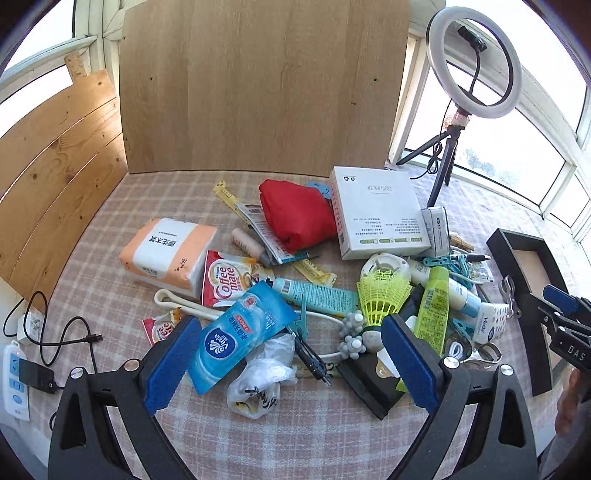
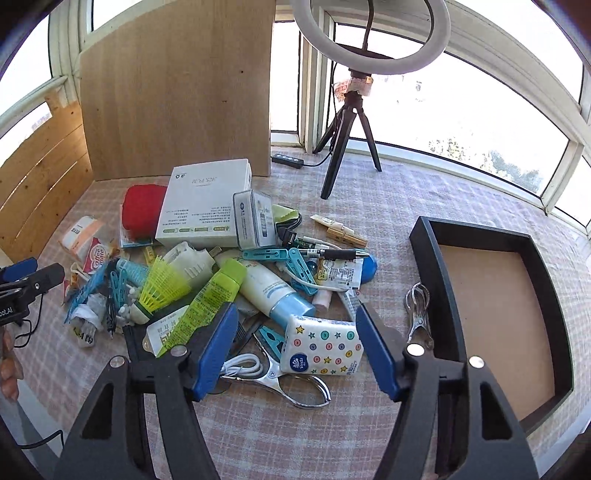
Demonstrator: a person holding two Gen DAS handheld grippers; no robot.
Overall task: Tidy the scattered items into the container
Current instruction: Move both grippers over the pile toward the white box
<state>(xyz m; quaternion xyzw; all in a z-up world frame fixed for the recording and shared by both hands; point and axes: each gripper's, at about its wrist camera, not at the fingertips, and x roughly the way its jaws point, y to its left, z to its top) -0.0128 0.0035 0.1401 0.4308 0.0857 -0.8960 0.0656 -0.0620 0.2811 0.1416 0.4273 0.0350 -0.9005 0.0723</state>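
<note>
Both views look forward and down along a pair of blue-padded fingers at a checked tablecloth [image 1: 92,258], from close above the clutter. The left wrist view sits over the left part of the heap, with the black tray [image 1: 517,254] cut off at the right edge of the frame. The right wrist view sits further right, with that tray [image 2: 436,266] filling its lower right. Both share the white box [image 1: 376,210] [image 2: 203,206], the yellow shuttlecock [image 1: 382,295] [image 2: 162,284], the ring light [image 1: 474,62] [image 2: 369,33] and the upright wooden board [image 1: 266,85] [image 2: 177,103].

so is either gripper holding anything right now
No, nothing is held. The left gripper is open above the blue Vinda tissue packet, and the right gripper is open around the white star-patterned tissue pack, not closed on it.
</note>
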